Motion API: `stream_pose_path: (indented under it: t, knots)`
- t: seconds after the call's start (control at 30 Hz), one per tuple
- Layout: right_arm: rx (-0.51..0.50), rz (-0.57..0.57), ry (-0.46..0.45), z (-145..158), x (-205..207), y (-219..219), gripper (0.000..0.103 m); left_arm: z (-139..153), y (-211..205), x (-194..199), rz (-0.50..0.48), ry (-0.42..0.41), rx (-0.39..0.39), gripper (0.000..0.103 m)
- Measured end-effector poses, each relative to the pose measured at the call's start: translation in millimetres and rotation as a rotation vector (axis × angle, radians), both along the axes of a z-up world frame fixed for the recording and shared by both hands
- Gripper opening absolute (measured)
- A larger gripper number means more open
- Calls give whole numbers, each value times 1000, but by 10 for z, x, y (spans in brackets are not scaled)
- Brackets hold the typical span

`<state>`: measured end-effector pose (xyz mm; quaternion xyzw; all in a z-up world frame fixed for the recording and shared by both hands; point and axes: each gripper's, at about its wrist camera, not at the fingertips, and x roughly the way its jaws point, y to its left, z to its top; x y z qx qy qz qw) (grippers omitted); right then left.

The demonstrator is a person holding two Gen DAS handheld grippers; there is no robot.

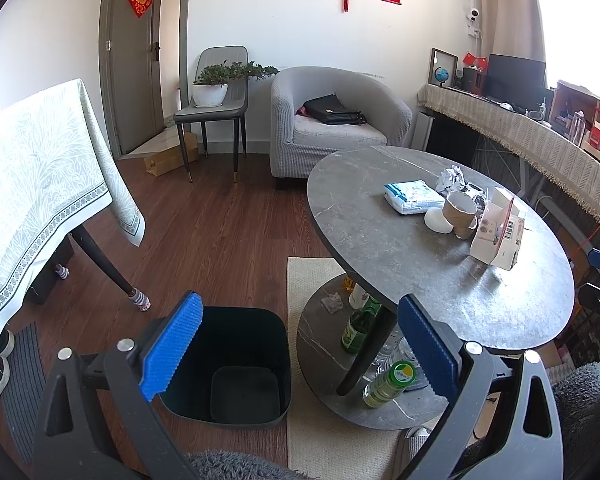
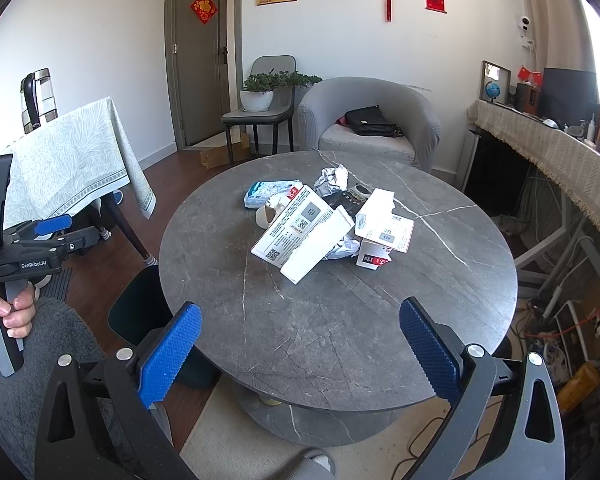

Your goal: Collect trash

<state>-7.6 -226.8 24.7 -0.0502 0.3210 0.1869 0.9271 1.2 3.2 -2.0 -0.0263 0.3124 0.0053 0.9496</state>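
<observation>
The right gripper (image 2: pixel 300 344) stands wide open with nothing between its blue pads (image 2: pixel 168 354), held above the near edge of the round grey bench (image 2: pixel 340 320). Ahead of it, well apart and near the middle of the bench top, lies the heap of trash: a flattened white carton (image 2: pixel 300 232) leaning toward the gripper, a smaller white box (image 2: pixel 384 240) just to its right, crumpled paper (image 2: pixel 332 178) beyond them, and a blue-and-white tissue pack (image 2: pixel 268 192) on the far left of the heap. Off to the left of this gripper a hand (image 2: pixel 4 320) grips the handle of the left gripper, seen from the side. In its own view the left gripper (image 1: pixel 300 344) is likewise spread wide and holds nothing. Directly below and between its fingers sits the dark trash bin (image 1: pixel 236 368) on the wooden floor, its inside bare. To the right of the bin, on the low shelf of the bench, stand green bottles (image 1: pixel 360 324). Further ahead and to the right, on the bench top, the same heap shows a paper cup (image 1: pixel 460 210) lying on its side, the tissue pack, crumpled paper and the white box, all well apart from this gripper.
</observation>
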Motion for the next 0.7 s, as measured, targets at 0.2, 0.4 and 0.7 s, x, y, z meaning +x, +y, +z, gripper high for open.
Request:
stream_pose_path:
  t: [0.2,0.4,0.7]
  knots:
    - [-1,0,0,1,-11,20,100,-7,30,-2,0,-1,1,100]
    - [-5,2,0,-32,6,2,100,-9,22,-34,1,0,-1,100]
    - [-10,3,3,-46,19,56,100,-26,71,-123,0,1,-2,100]
